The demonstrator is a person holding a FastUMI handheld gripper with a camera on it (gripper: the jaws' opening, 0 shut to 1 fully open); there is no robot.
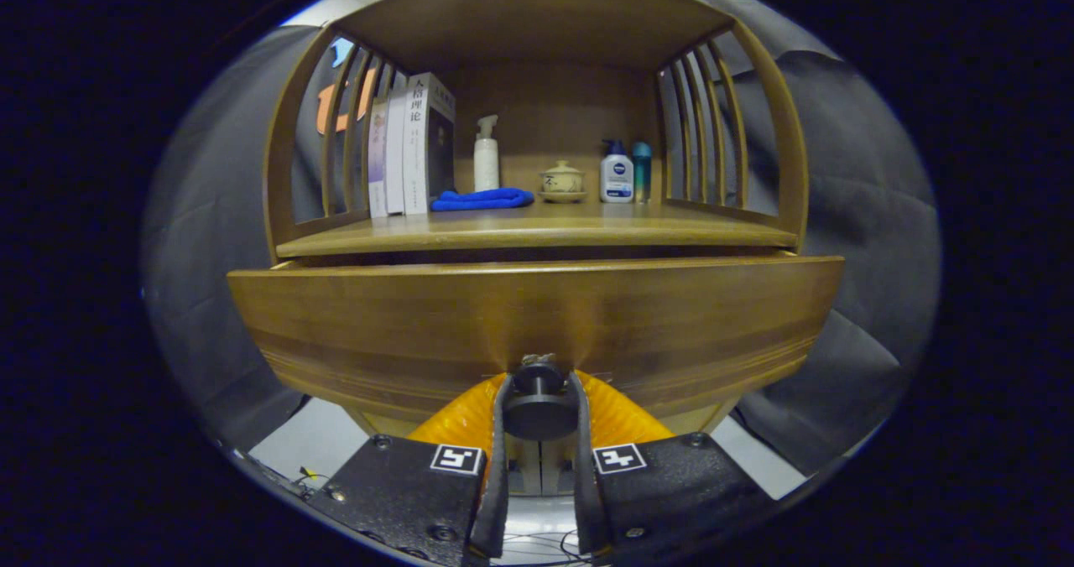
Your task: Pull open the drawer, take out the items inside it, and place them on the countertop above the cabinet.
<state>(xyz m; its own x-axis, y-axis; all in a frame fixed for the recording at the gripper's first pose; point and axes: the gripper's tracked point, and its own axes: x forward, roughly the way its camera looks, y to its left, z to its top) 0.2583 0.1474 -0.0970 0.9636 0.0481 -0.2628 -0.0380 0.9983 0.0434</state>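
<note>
With the drawer only just proud of the cabinet, claw clamped on the round dark knob at 6 o'clock of the drawer front, both fingers pressing its sides, likely so a straight pull slides it out; contents hidden behind the front. Above, at 12 o'clock, counter already carrying books, blue cloth, white pump bottle, lidded cup and two more bottles, leaving the front strip free for placing

drawer — smooth, satiny wood; knob — matt.
</note>
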